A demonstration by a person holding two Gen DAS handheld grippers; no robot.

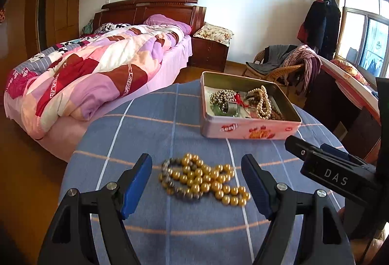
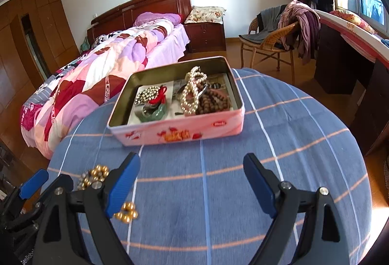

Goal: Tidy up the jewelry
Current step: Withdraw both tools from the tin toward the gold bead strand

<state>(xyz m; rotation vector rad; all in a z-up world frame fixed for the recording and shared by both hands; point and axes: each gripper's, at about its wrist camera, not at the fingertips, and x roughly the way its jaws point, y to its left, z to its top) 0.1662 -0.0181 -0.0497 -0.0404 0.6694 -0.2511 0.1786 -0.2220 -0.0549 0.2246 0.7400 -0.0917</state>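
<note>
While both grippers hover with jaws spread wide and nothing between them, left gripper (image 1: 197, 182) over gold bead strands (image 1: 206, 179) on blue checked cloth (image 1: 170, 228), right gripper (image 2: 192, 182) over bare cloth, pink tin (image 2: 175, 133) of necklaces beyond, bed (image 1: 97, 70) behind.

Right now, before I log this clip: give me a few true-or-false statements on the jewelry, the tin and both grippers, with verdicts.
1. The gold bead strand lies on the blue cloth. True.
2. The left gripper is shut on the strand. False: open, beads between its fingers.
3. The pink tin holds a pearl strand. True.
4. The tin is lidded. False: open-topped.
5. The right gripper holds brown beads. False: empty and open.
</note>
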